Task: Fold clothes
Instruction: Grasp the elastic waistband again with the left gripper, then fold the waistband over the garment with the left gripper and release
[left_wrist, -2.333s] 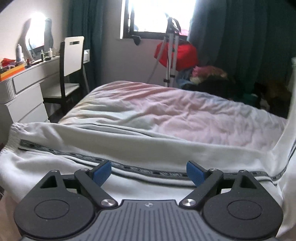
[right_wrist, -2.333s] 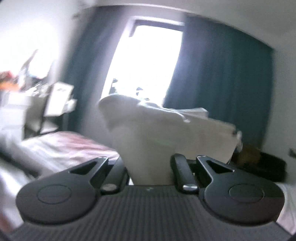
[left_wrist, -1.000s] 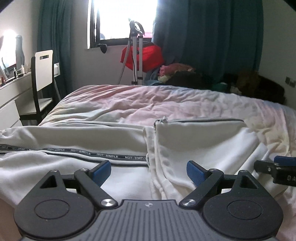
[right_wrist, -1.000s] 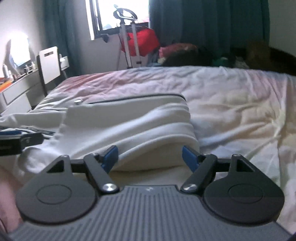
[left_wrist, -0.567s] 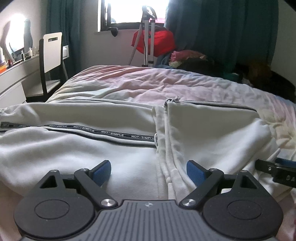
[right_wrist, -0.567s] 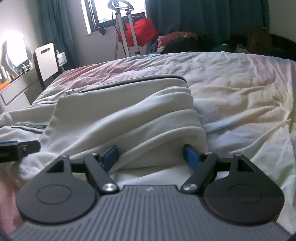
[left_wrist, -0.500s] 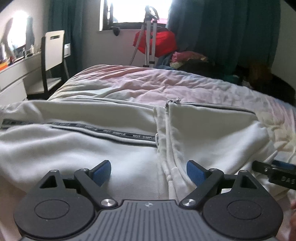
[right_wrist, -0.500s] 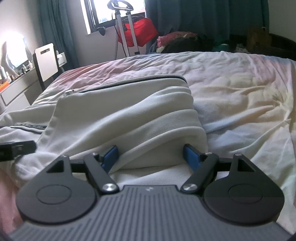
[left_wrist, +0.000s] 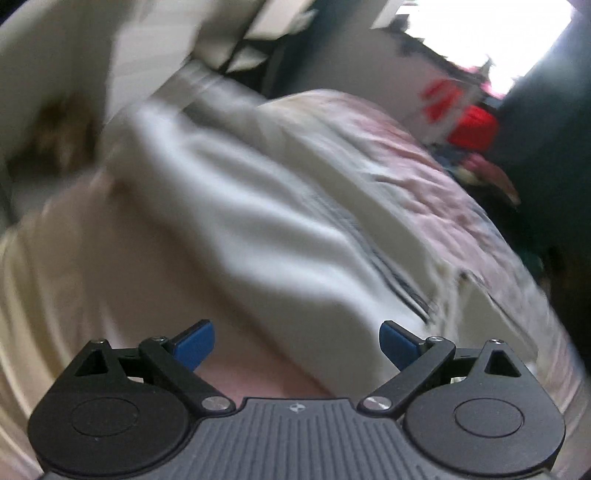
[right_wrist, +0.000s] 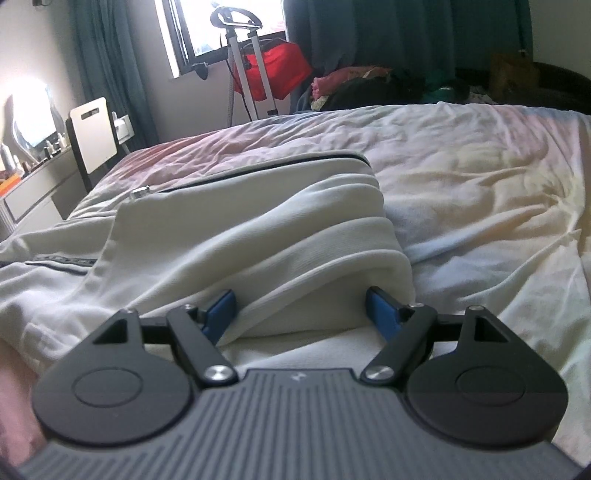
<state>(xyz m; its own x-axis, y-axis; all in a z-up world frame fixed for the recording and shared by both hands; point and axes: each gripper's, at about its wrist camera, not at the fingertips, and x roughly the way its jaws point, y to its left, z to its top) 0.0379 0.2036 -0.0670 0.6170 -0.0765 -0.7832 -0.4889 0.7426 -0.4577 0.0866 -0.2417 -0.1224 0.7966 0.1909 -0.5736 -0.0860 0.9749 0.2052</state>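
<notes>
A white zip jacket with a dark lettered stripe lies on the bed, its right side folded over toward the middle. My right gripper is open, its blue pads either side of the folded edge, holding nothing. In the left wrist view the picture is blurred and tilted; the jacket with its stripe lies ahead across the bed. My left gripper is open and empty just above the near edge of the cloth.
The pink-white bed sheet stretches to the right and back. A white chair and a dresser stand at the left. A red bag on a tripod, clothes and dark curtains are behind the bed.
My left gripper has swung sharply left and tilted, so its view is blurred. The right gripper has stayed by the folded edge, open. Earlier the right gripper carried the cloth over and let it go.
</notes>
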